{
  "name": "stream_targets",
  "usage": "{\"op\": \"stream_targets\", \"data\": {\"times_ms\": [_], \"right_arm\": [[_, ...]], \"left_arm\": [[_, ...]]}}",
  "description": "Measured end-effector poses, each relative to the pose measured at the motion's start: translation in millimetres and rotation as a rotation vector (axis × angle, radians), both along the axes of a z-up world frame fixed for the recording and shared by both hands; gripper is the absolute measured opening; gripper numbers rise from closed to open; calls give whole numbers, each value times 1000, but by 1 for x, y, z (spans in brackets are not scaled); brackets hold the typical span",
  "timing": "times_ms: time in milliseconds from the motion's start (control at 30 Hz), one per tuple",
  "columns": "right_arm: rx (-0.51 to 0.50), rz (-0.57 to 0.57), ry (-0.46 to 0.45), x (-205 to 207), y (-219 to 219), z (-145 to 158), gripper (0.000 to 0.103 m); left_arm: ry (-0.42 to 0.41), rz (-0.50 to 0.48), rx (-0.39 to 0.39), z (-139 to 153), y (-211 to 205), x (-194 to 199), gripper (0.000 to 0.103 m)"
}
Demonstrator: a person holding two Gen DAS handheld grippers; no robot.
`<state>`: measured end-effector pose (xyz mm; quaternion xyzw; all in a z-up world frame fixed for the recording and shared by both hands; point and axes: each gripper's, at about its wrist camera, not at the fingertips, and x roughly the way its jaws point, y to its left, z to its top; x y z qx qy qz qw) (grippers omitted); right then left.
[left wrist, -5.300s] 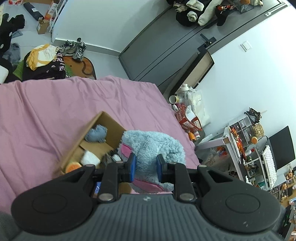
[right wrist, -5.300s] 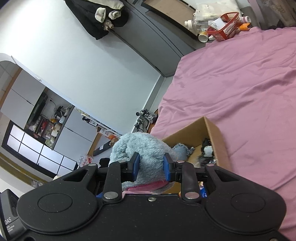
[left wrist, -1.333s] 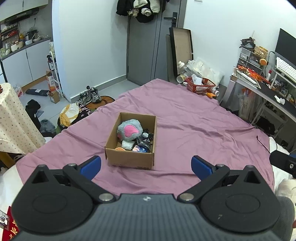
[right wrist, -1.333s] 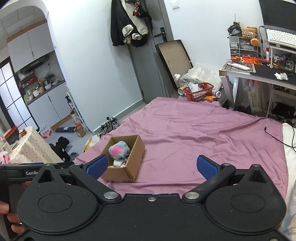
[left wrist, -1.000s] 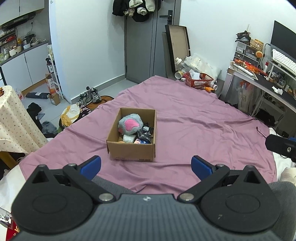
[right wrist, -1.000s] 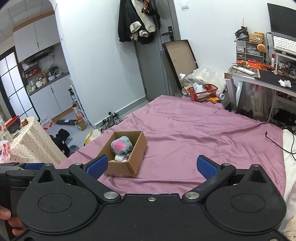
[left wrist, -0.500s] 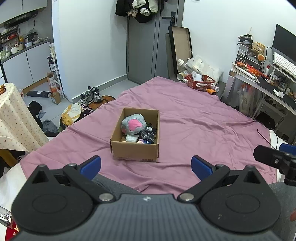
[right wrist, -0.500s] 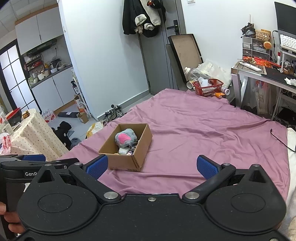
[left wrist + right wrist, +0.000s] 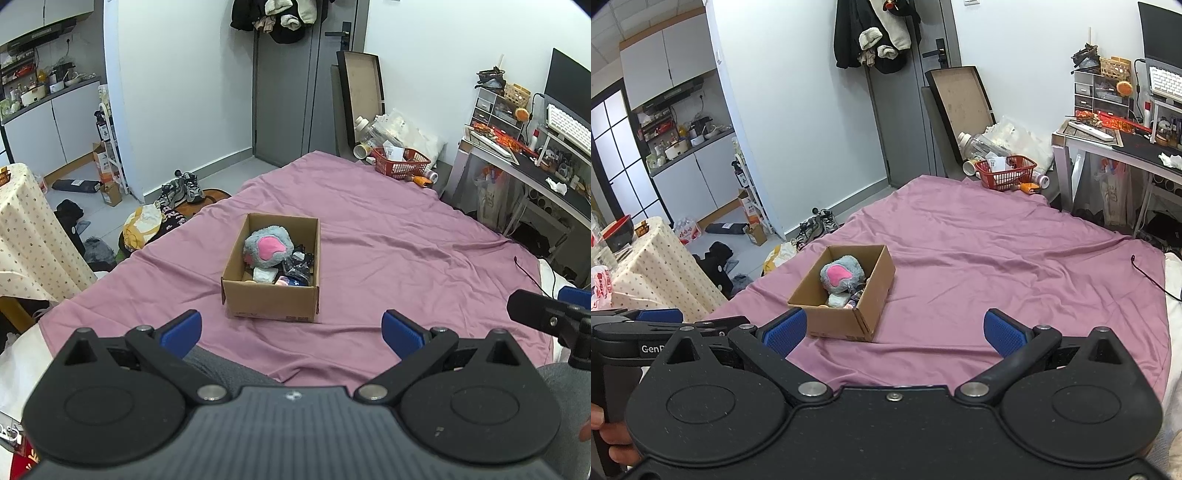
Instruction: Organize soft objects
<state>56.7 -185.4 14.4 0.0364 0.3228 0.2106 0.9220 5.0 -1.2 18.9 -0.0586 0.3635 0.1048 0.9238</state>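
Two grippers, and neither one is holding anything. The left gripper (image 9: 291, 332) has its blue-padded fingers (image 9: 181, 332) spread wide apart with nothing between them but bedsheet, and the right gripper (image 9: 894, 332) is the same deal, fingers (image 9: 1006, 334) splayed fully out and empty. Both sit at the near end of the bed, well back from the box.

The cardboard box (image 9: 271, 301) sits on the purple bedsheet (image 9: 406, 240), roughly mid-bed and a bit toward the left side. Its flaps are open, and inside, toward the far end, is the grey plush toy (image 9: 267, 247) with a big pink patch facing up. It's tucked down in the box, top about level with the rim. Nearer in the box there's a white soft thing (image 9: 264, 274) and some dark, crinkly stuff (image 9: 299, 267) on the right side, too jumbled to tell apart. From the right wrist view the box (image 9: 846, 321) looks angled, with the plush (image 9: 842, 275) plainly inside it.

In the right wrist view the left gripper (image 9: 661, 328) pokes in at the near left, with part of a hand (image 9: 609, 435) around its handle. The right gripper (image 9: 550, 317) likewise shows up at the right edge of the left wrist view.

Far right of the bed there's a red basket (image 9: 400, 164) on the floor, and a desk (image 9: 535, 177) with clutter along the right wall. Shoes (image 9: 184, 186) lie on the floor off the far left of the bed.
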Motion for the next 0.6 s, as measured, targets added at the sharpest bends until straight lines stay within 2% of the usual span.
{"op": "stream_targets", "data": {"times_ms": [600], "right_arm": [[6, -6, 9, -2, -1, -4, 103]], "left_arm": [[6, -10, -1, -8, -2, 0, 103]]}}
